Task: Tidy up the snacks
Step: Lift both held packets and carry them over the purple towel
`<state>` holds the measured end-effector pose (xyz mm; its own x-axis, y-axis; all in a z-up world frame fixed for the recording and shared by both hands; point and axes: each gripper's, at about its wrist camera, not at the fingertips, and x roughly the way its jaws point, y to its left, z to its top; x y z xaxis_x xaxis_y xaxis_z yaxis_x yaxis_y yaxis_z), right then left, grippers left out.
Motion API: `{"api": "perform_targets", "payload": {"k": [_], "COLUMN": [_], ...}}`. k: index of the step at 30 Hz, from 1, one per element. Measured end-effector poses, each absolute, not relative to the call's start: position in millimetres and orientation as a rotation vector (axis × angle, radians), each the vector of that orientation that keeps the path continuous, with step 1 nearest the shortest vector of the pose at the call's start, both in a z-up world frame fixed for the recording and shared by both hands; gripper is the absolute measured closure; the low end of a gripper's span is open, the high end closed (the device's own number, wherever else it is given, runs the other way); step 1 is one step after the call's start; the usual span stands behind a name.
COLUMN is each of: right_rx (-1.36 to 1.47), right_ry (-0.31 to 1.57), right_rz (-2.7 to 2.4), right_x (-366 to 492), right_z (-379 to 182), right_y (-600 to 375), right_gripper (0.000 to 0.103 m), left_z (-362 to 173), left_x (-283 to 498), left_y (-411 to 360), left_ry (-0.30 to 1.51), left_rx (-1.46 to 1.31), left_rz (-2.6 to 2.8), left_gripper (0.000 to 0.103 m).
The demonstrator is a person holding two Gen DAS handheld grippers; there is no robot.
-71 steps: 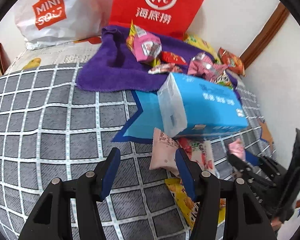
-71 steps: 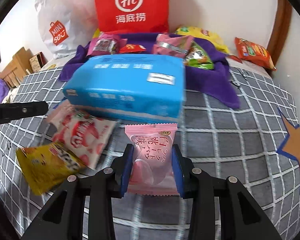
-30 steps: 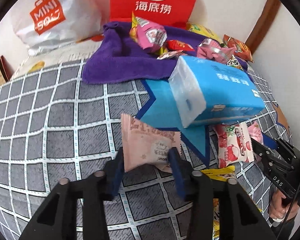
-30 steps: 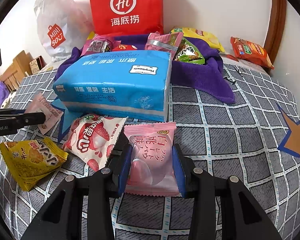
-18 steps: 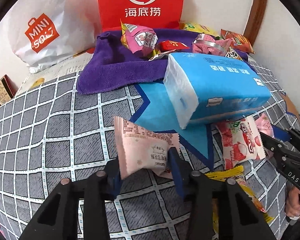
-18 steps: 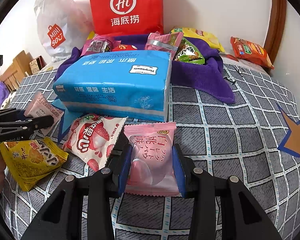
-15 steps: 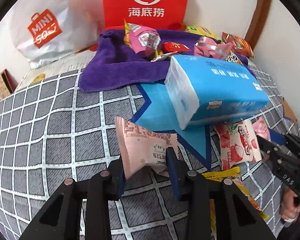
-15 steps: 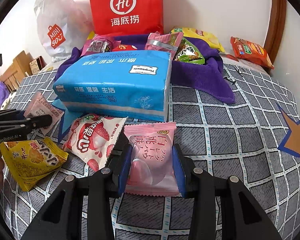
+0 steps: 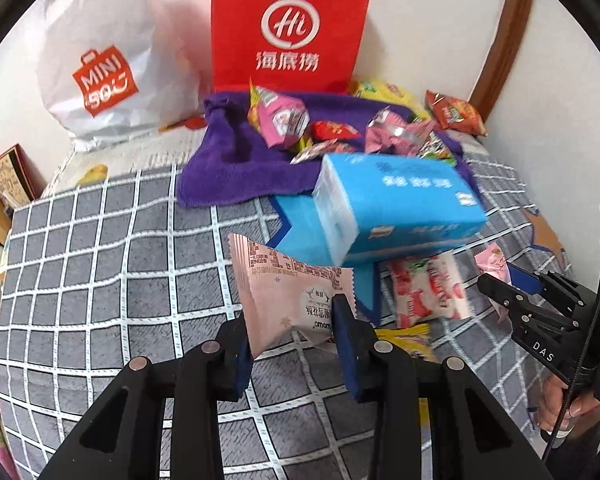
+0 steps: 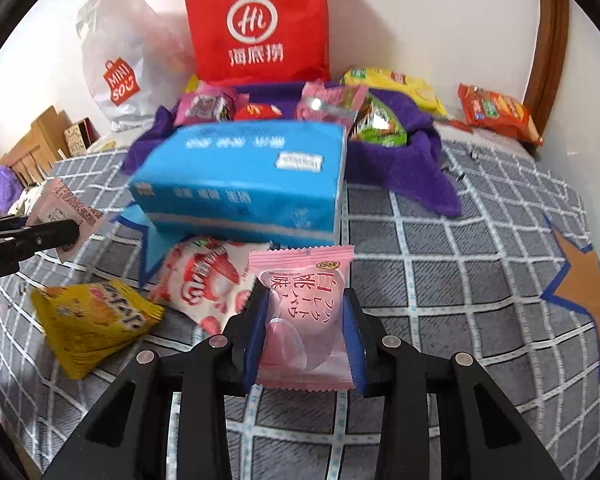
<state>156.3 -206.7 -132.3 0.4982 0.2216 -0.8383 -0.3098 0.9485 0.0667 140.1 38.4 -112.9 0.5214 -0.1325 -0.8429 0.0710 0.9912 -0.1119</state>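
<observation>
The left gripper (image 9: pixel 294 334) was clenched on a pale pink crinkle-edged snack packet with printed text (image 9: pixel 288 286), its blue-padded fingers (image 9: pixel 346 334) pinching the packet's lower part so that most of the packet stood up ahead of them, above the grey checked bedspread (image 9: pixel 100 280). Past that packet, ahead and to the right of the fingers, lay a blue rectangular pack of tissues (image 9: pixel 396 204), partly on a blue star printed on the bedspread.

The right gripper (image 10: pixel 304 338) was likewise clamped on a snack: a pink glossy sachet with Japanese lettering and a pale round sweet (image 10: pixel 306 312), held between its blue fingers (image 10: pixel 354 340), with the sachet's top edge just in front of the tissue pack's near side. Left of those fingers lay a white packet printed with red strawberries (image 10: pixel 204 280), and further left a yellow crumpled snack bag (image 10: pixel 92 320), both on the bedspread.

Beyond the tissue pack, a purple fleecy towel (image 10: pixel 404 160) carried a heap of mixed snack packets (image 9: pixel 284 120). Behind it a red paper bag with a white "Hi" logo (image 10: pixel 256 24) and a white plastic Miniso bag (image 9: pixel 100 64) stood against the wall. An orange-red snack packet (image 10: pixel 498 114) lay far right of the towel, near the wall.
</observation>
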Motion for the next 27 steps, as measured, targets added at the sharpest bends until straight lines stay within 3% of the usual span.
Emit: {"api": "perform_targets", "payload": {"k": [15,27], "right_rx": [-0.099,-0.078], "right_ry": [0.873,0.84], "right_rz": [0.308,0.299], "right_x": [164.0,198.1], "right_z": [-51.7,-25.1], "right_y": [-190.5,-183.5], "right_gripper": [0.067,0.067], "left_z": [-60.2,-31.6], "left_x": [152.3,182.4], "left_y": [37.1,30.7], "left_ry": [0.966,0.941], "left_rx": [-0.16,-0.166], "left_rz": [-0.193,-0.218], "left_gripper": [0.07,0.07]}}
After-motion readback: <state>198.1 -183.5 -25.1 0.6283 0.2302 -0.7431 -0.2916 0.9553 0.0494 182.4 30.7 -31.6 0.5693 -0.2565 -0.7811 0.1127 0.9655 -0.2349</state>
